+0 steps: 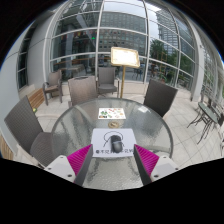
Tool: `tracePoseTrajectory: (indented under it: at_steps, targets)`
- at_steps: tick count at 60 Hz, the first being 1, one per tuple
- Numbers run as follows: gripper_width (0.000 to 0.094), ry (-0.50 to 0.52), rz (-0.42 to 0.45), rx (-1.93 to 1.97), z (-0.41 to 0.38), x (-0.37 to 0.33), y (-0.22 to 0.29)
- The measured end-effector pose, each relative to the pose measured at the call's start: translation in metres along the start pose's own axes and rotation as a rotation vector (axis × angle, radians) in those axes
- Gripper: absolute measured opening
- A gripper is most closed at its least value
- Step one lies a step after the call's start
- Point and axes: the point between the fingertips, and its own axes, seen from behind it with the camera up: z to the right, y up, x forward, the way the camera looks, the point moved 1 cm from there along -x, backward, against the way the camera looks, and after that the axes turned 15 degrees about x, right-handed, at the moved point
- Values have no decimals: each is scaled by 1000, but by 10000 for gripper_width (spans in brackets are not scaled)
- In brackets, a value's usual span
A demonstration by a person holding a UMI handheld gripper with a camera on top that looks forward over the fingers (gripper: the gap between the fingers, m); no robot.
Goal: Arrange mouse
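A dark computer mouse (117,144) lies on a white printed sheet (113,141) on a round glass table (80,125). My gripper (111,163) hangs over the near edge of the table, just short of the sheet. Its two fingers with magenta pads (78,160) stand wide apart, open and empty. The mouse lies just beyond the fingertips, about midway between them.
A second sheet with green marks (111,112) lies farther back on the table. Dark chairs (159,96) stand around it, one near left (25,122). A lamp with a square shade (124,58) stands behind, before a glass building front.
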Motion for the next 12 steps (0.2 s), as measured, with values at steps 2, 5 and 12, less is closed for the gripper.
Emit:
tracePoseTrajectory:
  at_steps: [2, 5, 12]
  targets:
    - [816, 3, 4, 2, -2, -3, 1]
    - [817, 9, 7, 4, -8, -8, -1]
    - [819, 9, 7, 1, -10, -14, -4]
